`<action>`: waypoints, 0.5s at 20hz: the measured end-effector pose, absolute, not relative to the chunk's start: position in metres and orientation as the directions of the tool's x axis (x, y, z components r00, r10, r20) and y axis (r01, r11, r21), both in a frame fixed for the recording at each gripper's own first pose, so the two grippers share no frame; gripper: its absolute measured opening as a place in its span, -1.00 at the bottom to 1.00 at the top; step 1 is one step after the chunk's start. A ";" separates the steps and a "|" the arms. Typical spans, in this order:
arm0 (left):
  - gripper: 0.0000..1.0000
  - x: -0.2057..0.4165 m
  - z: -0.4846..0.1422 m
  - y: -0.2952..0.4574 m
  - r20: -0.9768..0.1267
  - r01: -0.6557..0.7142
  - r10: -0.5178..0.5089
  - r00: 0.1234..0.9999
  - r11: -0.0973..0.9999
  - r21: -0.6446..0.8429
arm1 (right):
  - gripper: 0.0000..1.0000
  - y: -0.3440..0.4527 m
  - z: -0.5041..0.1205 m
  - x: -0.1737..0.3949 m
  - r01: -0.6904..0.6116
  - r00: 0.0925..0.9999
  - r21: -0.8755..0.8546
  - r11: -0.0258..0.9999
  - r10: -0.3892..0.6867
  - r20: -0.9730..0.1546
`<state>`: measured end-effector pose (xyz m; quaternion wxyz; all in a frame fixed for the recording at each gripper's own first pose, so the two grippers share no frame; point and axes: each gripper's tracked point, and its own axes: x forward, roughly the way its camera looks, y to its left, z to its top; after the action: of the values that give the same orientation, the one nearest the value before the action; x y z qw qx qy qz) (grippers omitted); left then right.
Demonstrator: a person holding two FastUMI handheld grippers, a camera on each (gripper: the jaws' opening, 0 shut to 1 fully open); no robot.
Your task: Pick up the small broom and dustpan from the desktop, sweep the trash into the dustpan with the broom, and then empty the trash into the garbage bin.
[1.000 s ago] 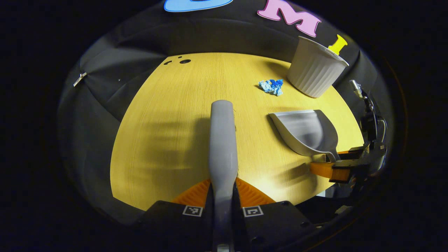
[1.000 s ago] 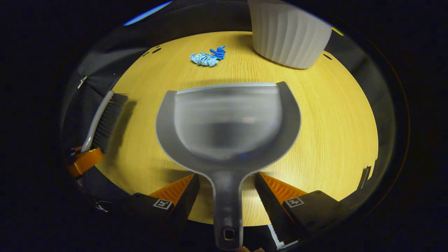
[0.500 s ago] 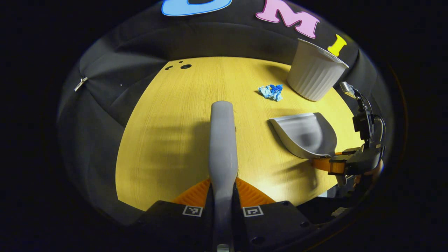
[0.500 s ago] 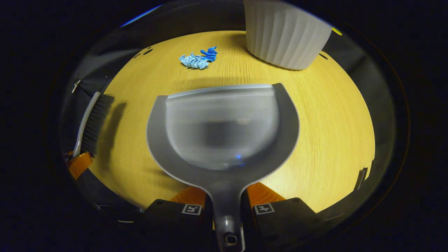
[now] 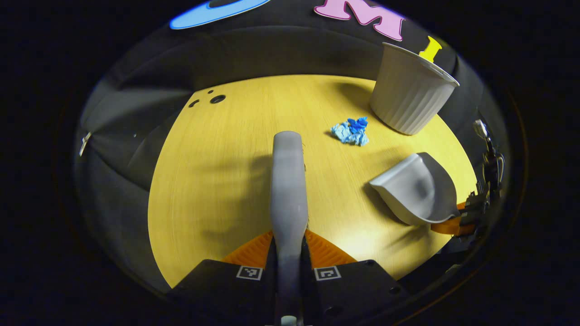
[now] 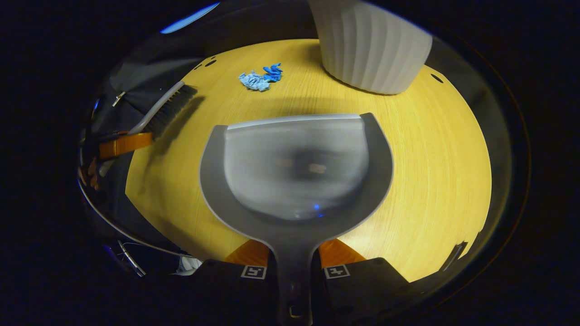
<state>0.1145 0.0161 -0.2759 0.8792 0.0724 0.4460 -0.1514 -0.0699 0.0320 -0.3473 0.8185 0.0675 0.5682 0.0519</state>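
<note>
Both tools are picked up: left hand-held gripper point(image 5: 288, 253) is clamped on the broom point(image 5: 287, 181), right hand-held gripper point(image 6: 294, 262) is clamped on the dustpan point(image 6: 294, 167) handle. The blue trash point(image 6: 261, 78) sits on the bench point(image 6: 430, 149), ahead-left of the dustpan mouth, beside the bin point(image 6: 371, 45). The broom looks nearer.

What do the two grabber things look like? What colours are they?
Both look alike. The left gripper has a black body, two orange fingers with ridged pads, and small black-and-white square markers near the finger bases. The right gripper has the same black body, orange fingers and square markers. Seen from the side, black hardware and a thin cable stand above it.
</note>
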 end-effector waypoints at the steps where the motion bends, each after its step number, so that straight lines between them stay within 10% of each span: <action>1: -0.46 0.133 -0.274 0.012 -0.806 0.356 -0.206 0.555 0.934 0.007 | -0.38 0.026 -0.347 -0.073 -0.015 0.348 0.161 0.987 0.156 -0.924; 10: -0.46 0.246 -0.286 -0.028 -0.832 0.555 -0.170 0.527 0.811 0.186 | -0.38 -0.003 -0.344 -0.069 -0.144 0.360 0.088 0.986 0.135 -0.923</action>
<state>0.2462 -0.0283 -0.2863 0.8457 0.2203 0.4363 -0.2144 -0.0692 -0.0031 -0.3436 0.8247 -0.0041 0.5592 0.0846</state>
